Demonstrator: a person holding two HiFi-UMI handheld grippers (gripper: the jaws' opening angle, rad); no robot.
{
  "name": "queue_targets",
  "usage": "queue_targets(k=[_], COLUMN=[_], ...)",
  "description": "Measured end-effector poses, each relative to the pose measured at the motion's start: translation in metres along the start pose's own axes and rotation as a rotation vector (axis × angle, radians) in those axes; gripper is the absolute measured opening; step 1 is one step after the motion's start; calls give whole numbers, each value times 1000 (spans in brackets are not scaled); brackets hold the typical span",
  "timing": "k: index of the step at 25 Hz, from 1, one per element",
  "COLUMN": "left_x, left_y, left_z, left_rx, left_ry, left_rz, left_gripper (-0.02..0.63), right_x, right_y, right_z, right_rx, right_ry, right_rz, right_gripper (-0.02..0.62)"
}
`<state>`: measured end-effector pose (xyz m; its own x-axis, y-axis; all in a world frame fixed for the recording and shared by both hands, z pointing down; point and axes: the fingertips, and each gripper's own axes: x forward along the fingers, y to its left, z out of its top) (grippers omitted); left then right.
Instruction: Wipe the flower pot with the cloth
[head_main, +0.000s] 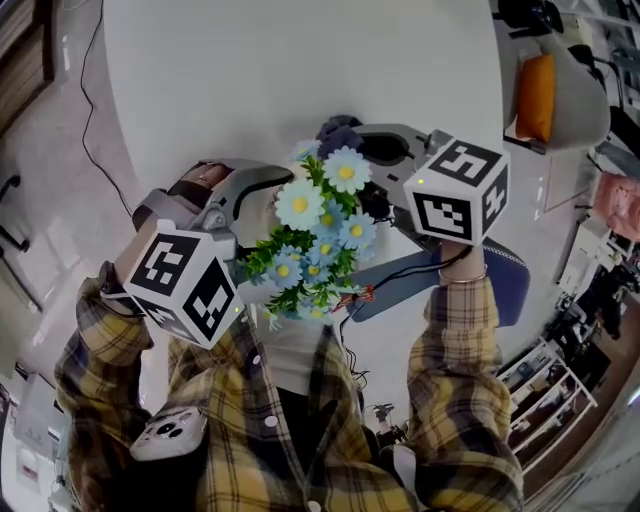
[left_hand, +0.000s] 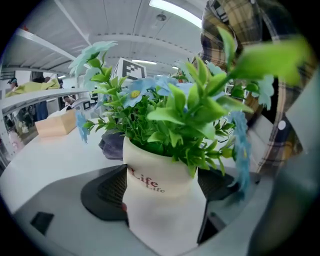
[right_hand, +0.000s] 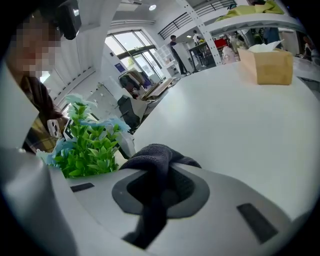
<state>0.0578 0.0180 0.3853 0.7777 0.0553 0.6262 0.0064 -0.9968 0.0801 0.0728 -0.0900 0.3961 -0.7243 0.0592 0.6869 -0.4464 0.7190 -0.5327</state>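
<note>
My left gripper (left_hand: 162, 192) is shut on a white flower pot (left_hand: 162, 197) with red print, clamped between the black pads. Green leaves and pale blue flowers (head_main: 318, 235) rise from it. In the head view the left gripper (head_main: 262, 262) holds the pot close to the person's chest; the pot itself is hidden under the flowers. My right gripper (right_hand: 161, 192) is shut on a dark grey-purple cloth (right_hand: 156, 162), which bunches over the jaws. In the head view the right gripper (head_main: 352, 150) and cloth (head_main: 338, 133) sit just beyond the flowers, over the white table (head_main: 300, 70).
A tan tissue box (right_hand: 267, 65) stands far off on the round white table (right_hand: 235, 115). A blue chair (head_main: 500, 275) is by the person's right arm, and a grey chair with an orange cushion (head_main: 537, 95) stands at the table's far right. Cables run across the floor.
</note>
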Motion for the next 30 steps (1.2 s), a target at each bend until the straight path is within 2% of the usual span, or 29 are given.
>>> queue_targets(k=[6,8,11,18,21,25,27,30], left_x=[5,2,-4,-15,-18,-19,-16,-17], left_y=[-1,-1,1,4,9,5,-5,-33], left_z=[11,6,-10,-20,-23,-28,-32,-34], left_rx=[44,33,-30,-212,-285,-425,-448,-435], left_ry=[17,11,-10,-83,-104,-115,-99,-84], left_rz=[-54,-63,-43,110,204,334,358,371], left_gripper=[451,453,453,453,453,453,453,453], right_x=[-18,-14,-7,-27,-36,-49,-51,-48], right_y=[-2,0,-1,-8,-15,-18,-18,-4], right_z=[-8,-6,-6,-17,-23,-35,-41,-51], right_rx=[47,61,88,218,263,318,336,364], right_ry=[-50,-67,-104,-247,-291,-328,-338,-351], right_rz=[-4,-13,-44,-172,-223,-263,-277,-291], right_gripper=[32,32,32,32,32,32,32,32])
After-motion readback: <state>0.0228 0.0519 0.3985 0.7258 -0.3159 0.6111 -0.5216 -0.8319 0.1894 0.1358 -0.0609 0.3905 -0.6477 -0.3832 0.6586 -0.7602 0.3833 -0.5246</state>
